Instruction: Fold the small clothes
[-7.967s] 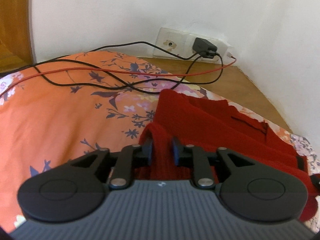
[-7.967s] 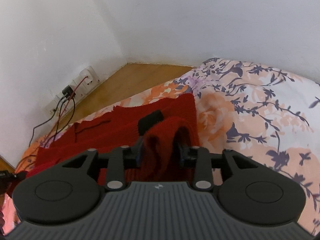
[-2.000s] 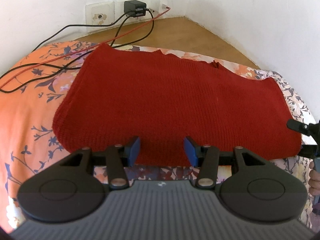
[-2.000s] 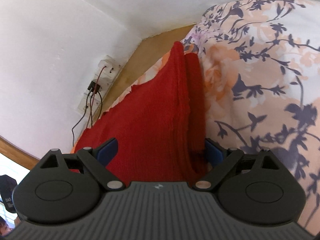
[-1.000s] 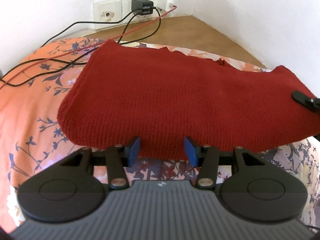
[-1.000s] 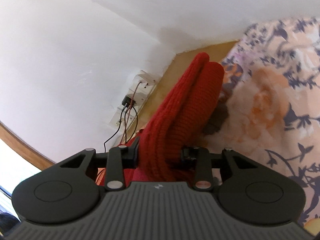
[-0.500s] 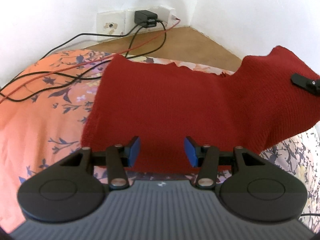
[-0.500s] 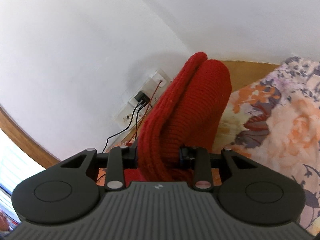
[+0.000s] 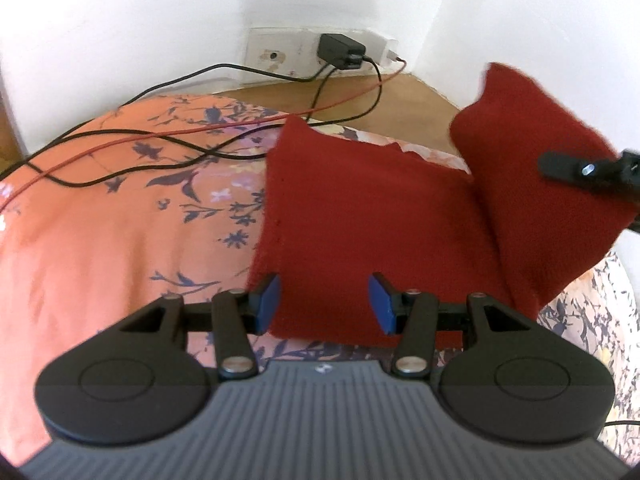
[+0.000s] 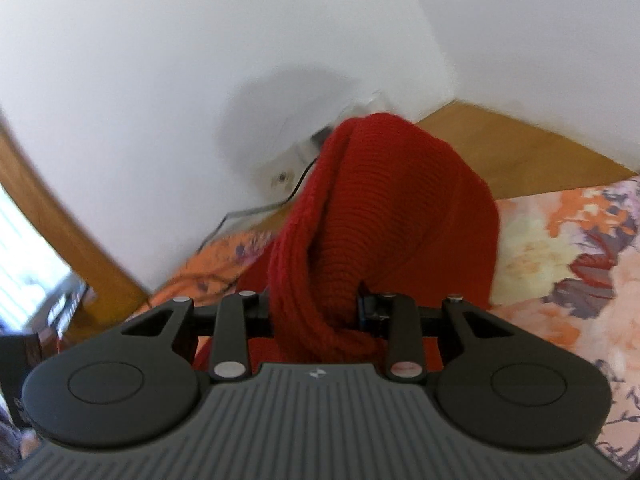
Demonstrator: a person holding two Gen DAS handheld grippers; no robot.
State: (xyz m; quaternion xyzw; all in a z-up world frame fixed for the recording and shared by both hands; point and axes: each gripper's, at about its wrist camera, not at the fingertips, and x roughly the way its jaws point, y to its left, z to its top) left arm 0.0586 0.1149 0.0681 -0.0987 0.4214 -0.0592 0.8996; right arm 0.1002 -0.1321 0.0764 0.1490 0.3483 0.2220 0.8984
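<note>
A dark red knitted garment (image 9: 360, 216) lies folded on the floral bedspread (image 9: 120, 220). Its right end (image 9: 532, 184) is lifted off the bed and curls over toward the left. My right gripper (image 10: 316, 312) is shut on that lifted end, a thick bunch of red knit (image 10: 384, 216) standing up between its fingers; one black finger of it shows at the right edge of the left wrist view (image 9: 580, 170). My left gripper (image 9: 324, 304) is open, its blue pads on either side of the garment's near edge, holding nothing.
Black and red cables (image 9: 160, 148) trail across the bedspread from a charger in the wall socket (image 9: 340, 50). A strip of wooden floor (image 9: 400, 96) runs between bed and white walls. A wooden frame (image 10: 60, 220) stands at the left in the right wrist view.
My right gripper has shut on the garment's right end, raised it off the bed and carried it leftward over the rest. My left gripper stays open at the near edge.
</note>
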